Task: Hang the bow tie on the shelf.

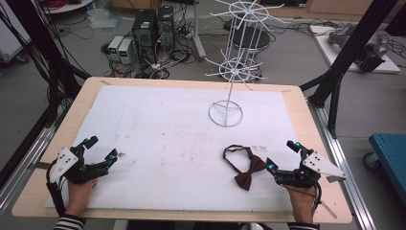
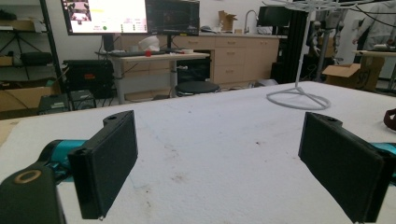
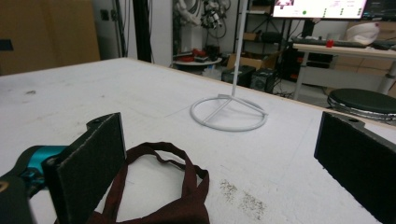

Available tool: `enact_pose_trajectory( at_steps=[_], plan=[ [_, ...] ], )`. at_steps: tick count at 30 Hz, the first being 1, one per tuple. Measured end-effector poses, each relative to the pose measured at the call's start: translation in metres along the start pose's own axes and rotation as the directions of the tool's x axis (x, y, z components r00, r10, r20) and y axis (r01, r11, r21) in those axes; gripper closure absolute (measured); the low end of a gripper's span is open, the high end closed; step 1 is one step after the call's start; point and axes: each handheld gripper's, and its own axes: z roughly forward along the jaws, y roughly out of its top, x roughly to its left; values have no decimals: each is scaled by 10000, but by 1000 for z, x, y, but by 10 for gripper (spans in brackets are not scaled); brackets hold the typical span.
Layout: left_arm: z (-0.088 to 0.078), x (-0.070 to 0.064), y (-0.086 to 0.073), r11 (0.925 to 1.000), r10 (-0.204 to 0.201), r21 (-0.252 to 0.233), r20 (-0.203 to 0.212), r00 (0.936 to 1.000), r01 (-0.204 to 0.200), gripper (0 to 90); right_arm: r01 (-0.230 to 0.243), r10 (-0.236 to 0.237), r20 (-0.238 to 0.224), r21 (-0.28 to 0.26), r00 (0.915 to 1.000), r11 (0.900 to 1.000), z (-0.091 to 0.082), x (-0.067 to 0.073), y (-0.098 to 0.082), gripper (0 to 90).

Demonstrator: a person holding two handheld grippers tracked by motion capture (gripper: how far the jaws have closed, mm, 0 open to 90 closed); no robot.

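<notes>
While both hand-held grippers, left point(image 1: 98, 149) and right point(image 1: 283, 154), gape empty, we judge nothing done: bow tie point(image 1: 248, 168) lies near, white wire stand point(image 1: 233, 67) far.

The high view looks down and forward from above the near edge of the table point(image 1: 306, 120). Each tool view sits low, close to the table top, and looks across it toward the far edge. All three views show the white wire stand point(image 1: 226, 114) point(image 2: 299, 99) point(image 3: 229, 114).
</notes>
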Motion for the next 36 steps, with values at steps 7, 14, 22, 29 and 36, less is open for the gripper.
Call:
enact_pose_trajectory(
  at_steps=[7,14,22,29,36],
  plan=[
    [0,0,0,10000,-7,4,2,10000,7,121,621,-542,-899,876,9945,9942,4,-5,21,14],
    [0,0,0,10000,2,3,2,10000,-2,121,1478,-1018,-2193,2049,9703,9676,16,-4,38,14],
    [0,0,0,10000,-13,-11,-3,10000,13,121,2485,-1497,-3325,2783,9312,9278,30,0,50,14],
    [0,0,0,10000,-28,-26,-6,10000,28,121,2995,-1527,-4217,3077,8938,9031,40,-1,55,14],
    [0,0,0,10000,-44,-25,-2,10000,44,121,3552,-1412,-5255,3323,8390,8737,51,-5,57,14]
  ],
)
